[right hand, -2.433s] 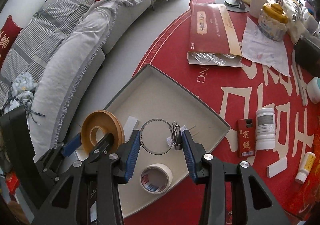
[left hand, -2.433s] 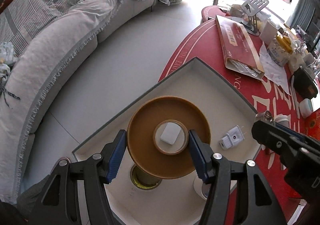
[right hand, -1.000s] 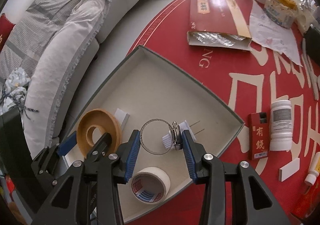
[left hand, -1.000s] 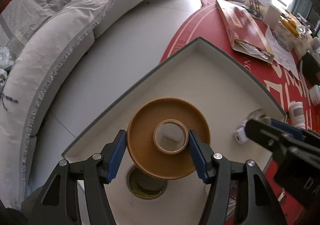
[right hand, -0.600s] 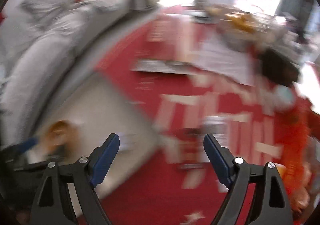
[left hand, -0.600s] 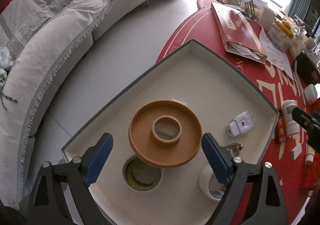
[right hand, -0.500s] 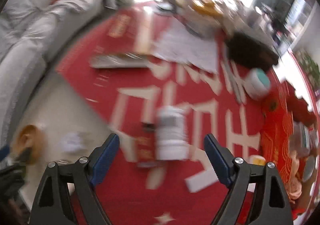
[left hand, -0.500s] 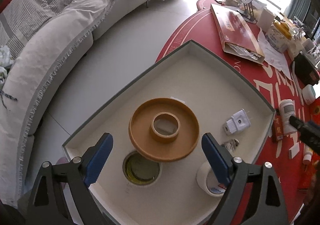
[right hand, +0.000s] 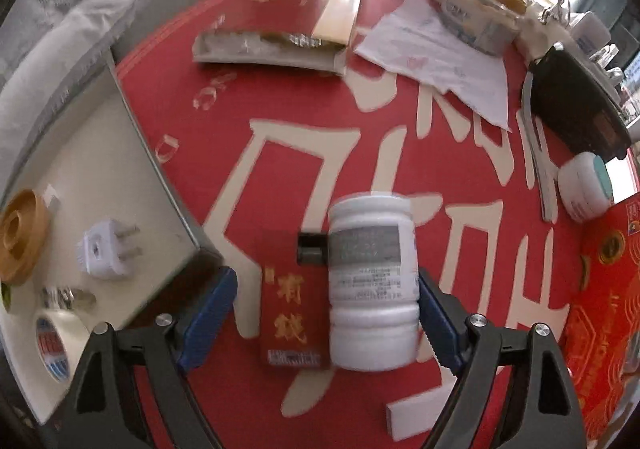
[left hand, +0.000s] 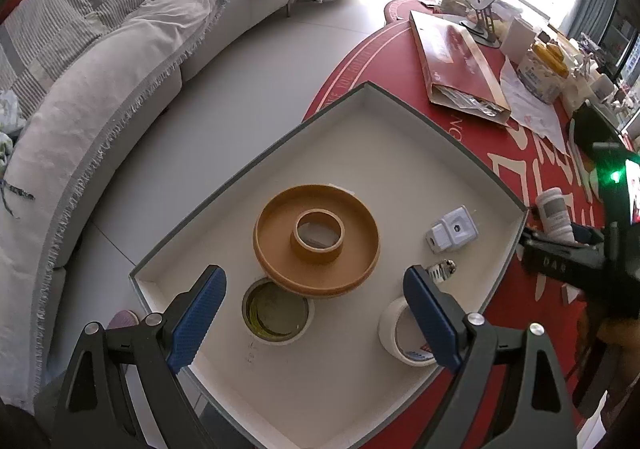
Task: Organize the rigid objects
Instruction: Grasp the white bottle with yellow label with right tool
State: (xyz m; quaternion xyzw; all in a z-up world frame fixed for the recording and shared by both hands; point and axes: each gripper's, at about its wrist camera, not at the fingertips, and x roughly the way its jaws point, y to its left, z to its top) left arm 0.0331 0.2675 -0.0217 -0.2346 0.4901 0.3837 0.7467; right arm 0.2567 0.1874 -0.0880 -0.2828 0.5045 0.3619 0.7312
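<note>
A red tablecloth [right hand: 312, 97] printed with large cream characters covers a round table beside a grey sofa [left hand: 100, 61] in a sunlit living room. The left gripper [left hand: 316, 313] hangs with its jaws spread wide and nothing between them, above a shallow white tray [left hand: 400, 137]; directly below sit a brown tape ring [left hand: 316, 237], a round tin [left hand: 276, 309] tucked under the ring's near edge, and a white tape roll [left hand: 396, 329] by the right-hand finger. The right gripper [right hand: 324, 317] likewise stands wide, straddling a white bottle [right hand: 372, 281] lying on its side and a red packet [right hand: 288, 297] touching it on the cloth; the pads do not appear to press either. Only the left wrist view takes in the whole tray, the pale floor and the sofa. Only the right wrist view shows the plug adapter's [right hand: 104, 249] prongs, a hose clamp [right hand: 64, 297] near the tape roll, a white eraser-like block [right hand: 416, 417], a long red box [right hand: 288, 5] and a small white jar [right hand: 584, 185].
</note>
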